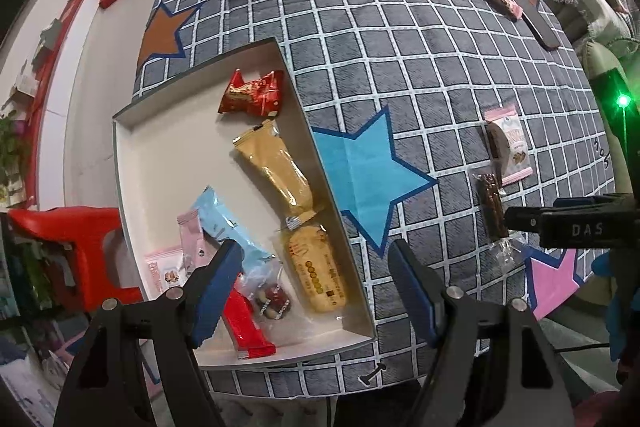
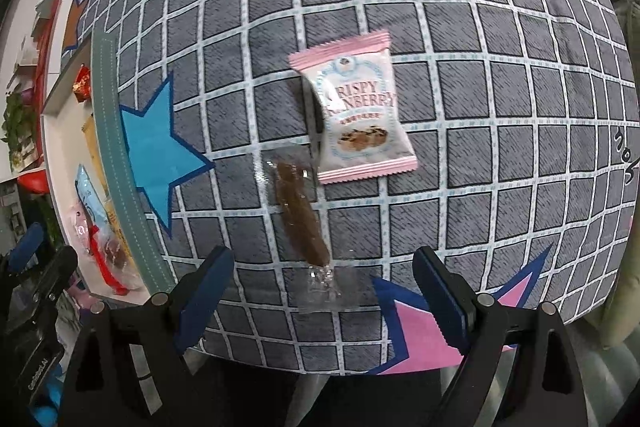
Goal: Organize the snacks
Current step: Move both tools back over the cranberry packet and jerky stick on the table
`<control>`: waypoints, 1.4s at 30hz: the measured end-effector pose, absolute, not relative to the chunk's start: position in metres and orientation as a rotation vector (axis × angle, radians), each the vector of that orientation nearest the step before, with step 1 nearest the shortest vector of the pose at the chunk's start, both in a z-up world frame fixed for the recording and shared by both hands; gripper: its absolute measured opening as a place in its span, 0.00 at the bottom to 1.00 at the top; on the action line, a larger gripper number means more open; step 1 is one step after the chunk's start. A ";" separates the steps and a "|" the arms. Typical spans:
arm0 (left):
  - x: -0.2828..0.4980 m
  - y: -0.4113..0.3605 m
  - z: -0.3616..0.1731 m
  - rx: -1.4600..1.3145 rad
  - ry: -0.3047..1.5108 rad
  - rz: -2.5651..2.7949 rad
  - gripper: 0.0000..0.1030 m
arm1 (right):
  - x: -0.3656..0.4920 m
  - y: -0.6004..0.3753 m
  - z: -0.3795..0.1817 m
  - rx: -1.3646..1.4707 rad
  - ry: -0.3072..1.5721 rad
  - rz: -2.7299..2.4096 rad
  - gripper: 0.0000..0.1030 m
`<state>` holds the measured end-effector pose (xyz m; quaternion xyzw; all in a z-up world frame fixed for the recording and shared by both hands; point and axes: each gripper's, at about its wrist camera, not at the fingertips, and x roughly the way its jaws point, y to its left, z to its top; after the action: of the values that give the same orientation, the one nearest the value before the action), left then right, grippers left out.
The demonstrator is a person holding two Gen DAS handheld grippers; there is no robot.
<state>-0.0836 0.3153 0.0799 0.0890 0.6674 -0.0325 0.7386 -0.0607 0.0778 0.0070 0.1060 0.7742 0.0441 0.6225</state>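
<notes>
The left tongs point(image 1: 312, 291) hang released and empty, their jaws apart over the near right wall of the white box point(image 1: 320, 163). Under the left finger lie a red bar point(image 1: 244, 315) and a light blue packet point(image 1: 224, 223); between the fingers sits a clear-wrapped biscuit point(image 1: 320, 275), with a tan packet point(image 1: 276, 171) and a red candy point(image 1: 252, 95) farther ahead.

The right tongs point(image 2: 324, 287) also stand released, holding nothing. Just ahead between their fingers a brown stick in clear wrap point(image 2: 300, 215) lies on the checked bench cloth point(image 2: 500, 107), touching the pink cranberry packet point(image 2: 356, 111) beyond it. The box sits well to their left.
</notes>
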 end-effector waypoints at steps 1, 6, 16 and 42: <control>-0.084 0.313 0.079 0.201 1.467 -0.073 0.77 | -0.061 0.074 0.005 0.240 1.780 0.098 0.89; -0.084 0.305 0.076 0.227 1.480 -0.070 0.77 | -0.061 0.060 -0.004 0.218 1.780 0.079 0.89; -0.084 0.296 0.071 0.251 1.499 -0.056 0.77 | -0.056 0.030 0.000 0.212 1.794 0.084 0.89; -0.077 0.264 0.067 0.404 1.565 -0.082 0.77 | -0.045 0.044 -0.030 0.197 1.816 0.093 0.89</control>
<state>-0.0773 0.2645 0.0667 0.1805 0.6997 -0.0368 0.6903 -0.0447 0.0445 -0.0303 0.0854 0.7866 0.0402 0.6102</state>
